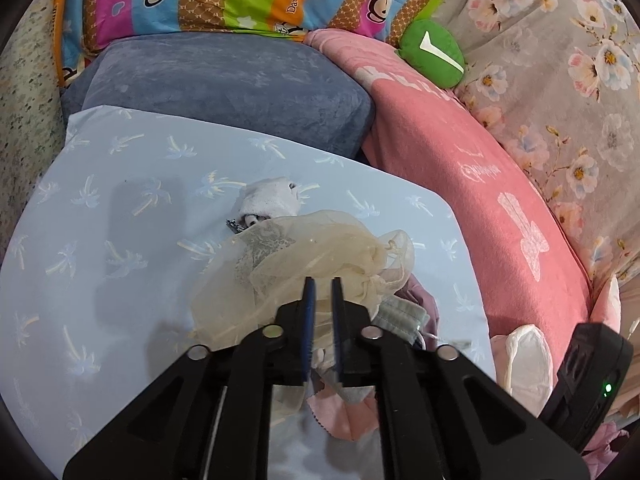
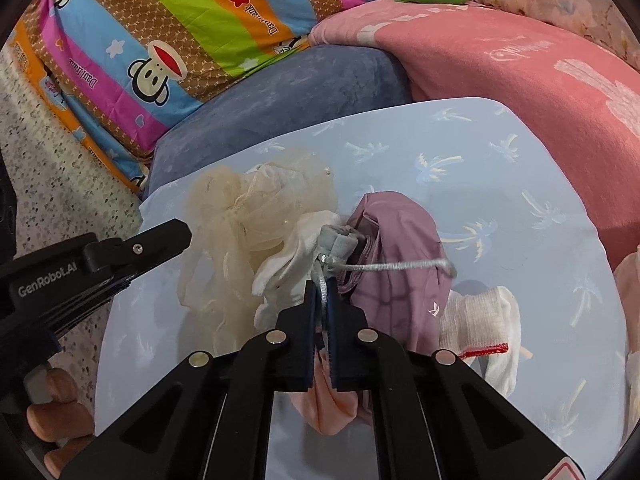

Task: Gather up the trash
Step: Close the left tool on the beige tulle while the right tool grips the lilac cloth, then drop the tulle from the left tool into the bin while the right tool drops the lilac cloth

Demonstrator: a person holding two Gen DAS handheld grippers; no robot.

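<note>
A cream mesh drawstring bag (image 1: 304,264) lies on a light blue table (image 1: 120,240) with a pile of small cloths. My left gripper (image 1: 322,285) is nearly shut over the bag's gathered edge; whether it grips the mesh is unclear. In the right wrist view the same mesh bag (image 2: 248,220) lies left of a mauve cloth (image 2: 396,256) and a white sock (image 2: 280,272). My right gripper (image 2: 322,287) is shut on a grey drawstring cord (image 2: 400,266) that runs from a grey bundle (image 2: 340,244). The left gripper's body (image 2: 100,264) shows at the left.
A white sock with red trim (image 2: 484,328) and a pink cloth (image 2: 332,404) lie near the table's front. A small white sock (image 1: 272,200) lies beyond the bag. A blue cushion (image 1: 224,84), pink blanket (image 1: 480,184) and striped quilt (image 2: 160,32) surround the table.
</note>
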